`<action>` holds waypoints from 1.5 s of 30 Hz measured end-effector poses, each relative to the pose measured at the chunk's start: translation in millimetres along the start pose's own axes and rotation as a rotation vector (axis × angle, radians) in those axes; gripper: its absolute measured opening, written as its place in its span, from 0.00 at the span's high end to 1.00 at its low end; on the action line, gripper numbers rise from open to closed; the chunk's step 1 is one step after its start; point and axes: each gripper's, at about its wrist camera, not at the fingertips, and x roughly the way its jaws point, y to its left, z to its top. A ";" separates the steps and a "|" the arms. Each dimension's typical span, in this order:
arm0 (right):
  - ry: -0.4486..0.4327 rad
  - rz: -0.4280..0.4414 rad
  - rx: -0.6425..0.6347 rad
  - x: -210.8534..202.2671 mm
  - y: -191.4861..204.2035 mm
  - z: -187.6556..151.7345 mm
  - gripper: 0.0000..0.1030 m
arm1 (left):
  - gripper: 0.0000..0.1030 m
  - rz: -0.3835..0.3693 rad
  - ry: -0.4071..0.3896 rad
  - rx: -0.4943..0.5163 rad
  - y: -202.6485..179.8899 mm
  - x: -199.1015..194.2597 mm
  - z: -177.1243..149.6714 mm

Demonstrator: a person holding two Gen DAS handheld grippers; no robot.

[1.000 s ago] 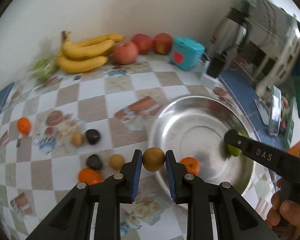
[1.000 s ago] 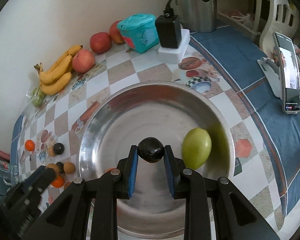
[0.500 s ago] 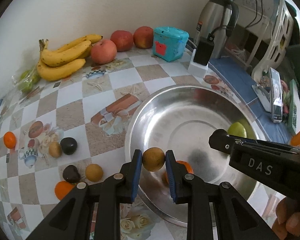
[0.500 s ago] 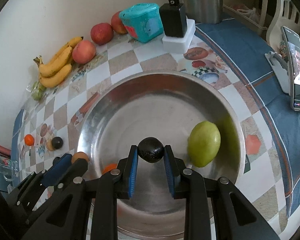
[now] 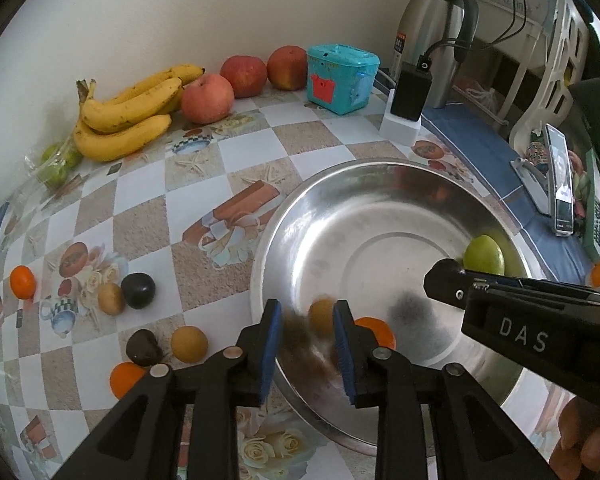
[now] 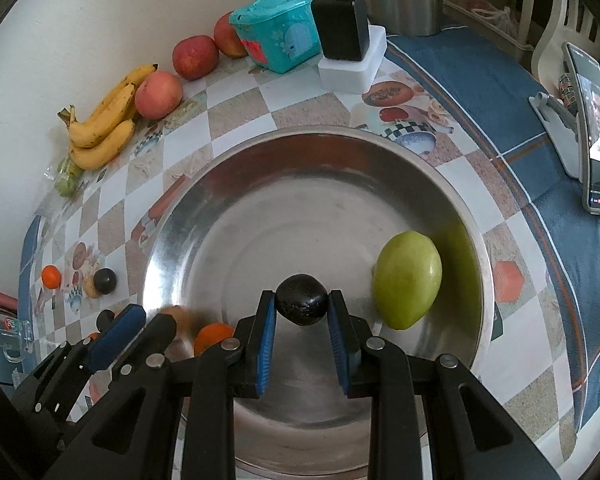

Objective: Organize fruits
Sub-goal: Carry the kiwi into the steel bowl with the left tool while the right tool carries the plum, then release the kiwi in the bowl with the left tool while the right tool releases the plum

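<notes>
Your left gripper (image 5: pixel 307 320) stood open over the bowl's (image 5: pixel 380 184) near rim, and the brown fruit (image 5: pixel 320 316) was a blur between its fingers, not gripped. Your right gripper (image 6: pixel 302 312) pinched a black fruit (image 6: pixel 301 305) above the bowl, beside the green fruit (image 6: pixel 408 278).

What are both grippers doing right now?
Left gripper: open, brown fruit blurred, dropping into the bowl.
Right gripper: closed on a dark fruit.

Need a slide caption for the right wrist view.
Right gripper holds a dark fruit over the steel bowl.
</notes>
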 end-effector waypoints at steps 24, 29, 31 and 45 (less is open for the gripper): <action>-0.027 -0.012 -0.027 -8.2 4.6 0.4 0.60 | 0.55 0.121 0.035 -0.303 79.2 -27.1 -0.8; -0.031 -0.009 -0.068 -11.0 15.0 -1.8 0.60 | 0.55 0.163 0.032 -0.385 103.5 -38.5 -6.8; -0.033 -0.002 -0.080 -12.4 19.3 -3.3 0.60 | 0.55 0.169 0.028 -0.412 111.1 -42.2 -9.4; -0.028 -0.015 -0.099 -10.6 25.5 -5.9 0.26 | 0.27 0.212 0.058 -0.490 131.4 -42.3 -20.8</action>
